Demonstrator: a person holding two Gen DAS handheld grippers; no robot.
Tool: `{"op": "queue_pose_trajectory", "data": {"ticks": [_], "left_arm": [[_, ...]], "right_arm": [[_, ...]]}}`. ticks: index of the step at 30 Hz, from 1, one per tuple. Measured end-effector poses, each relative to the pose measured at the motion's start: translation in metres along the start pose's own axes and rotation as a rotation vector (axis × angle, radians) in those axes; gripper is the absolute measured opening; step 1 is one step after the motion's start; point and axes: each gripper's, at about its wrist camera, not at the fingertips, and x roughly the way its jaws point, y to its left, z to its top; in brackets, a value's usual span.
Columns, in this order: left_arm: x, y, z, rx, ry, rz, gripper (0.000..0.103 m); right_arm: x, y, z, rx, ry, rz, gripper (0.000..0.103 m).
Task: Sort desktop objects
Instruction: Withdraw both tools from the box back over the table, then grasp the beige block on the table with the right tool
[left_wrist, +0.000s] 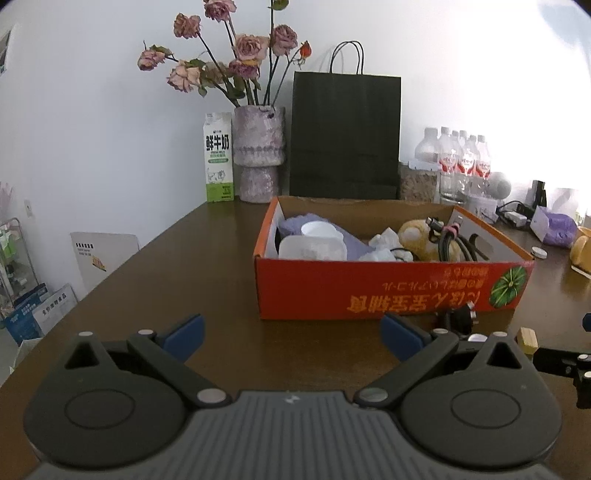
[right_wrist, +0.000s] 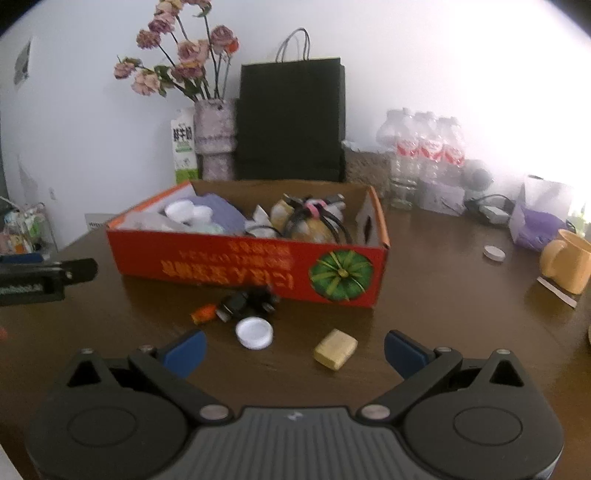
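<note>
Showing a sorting job partly done: red cardboard box (right_wrist: 251, 266) on the dark wooden table (right_wrist: 443, 295) already holds several items, incl. white plastic containers (left_wrist: 312, 249), a purple cloth (left_wrist: 351, 243), a yellow plush toy (left_wrist: 417, 236) and black cables (left_wrist: 450, 240). Left to sort, judging by what lies loose in front of the box: white cap (right_wrist: 254, 333), tan block (right_wrist: 335, 349), small orange piece (right_wrist: 204, 313) and a dark blurred cluster (right_wrist: 247, 301), identity unclear. A second white cap (right_wrist: 494, 253) and a yellow mug (right_wrist: 565, 260) sit well to the right; whether they belong to the task can't be told.

Left gripper (left_wrist: 291, 338): jaws wide apart, nothing held, above bare table facing the box's long side. Right gripper (right_wrist: 293, 350): jaws wide apart, nothing held; cap and block lie just ahead, between the blue pads (right_wrist: 186, 350), not touched.

Room: pale wall behind; along the table's back edge a milk carton (left_wrist: 218, 158), a vase of dried roses (left_wrist: 258, 155), a black paper bag (left_wrist: 345, 136) and water bottles (left_wrist: 458, 158). Strong glare washes out the right side.
</note>
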Motion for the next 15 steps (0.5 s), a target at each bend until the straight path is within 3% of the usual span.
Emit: {"op": "queue_pose_trajectory", "data": {"ticks": [6, 11, 15], "left_arm": [[0.005, -0.002, -0.005, 0.004, 0.025, -0.002, 0.103], [0.008, -0.002, -0.006, 0.003, 0.035, 0.001, 0.103], [0.012, -0.003, -0.007, 0.005, 0.045, 0.003, 0.103]], "right_arm": [[0.019, -0.013, -0.010, -0.012, 0.061, -0.030, 0.097], [0.040, -0.028, -0.010, 0.025, 0.107, -0.041, 0.082], [0.048, -0.025, -0.005, 0.017, 0.112, -0.030, 0.079]]}}
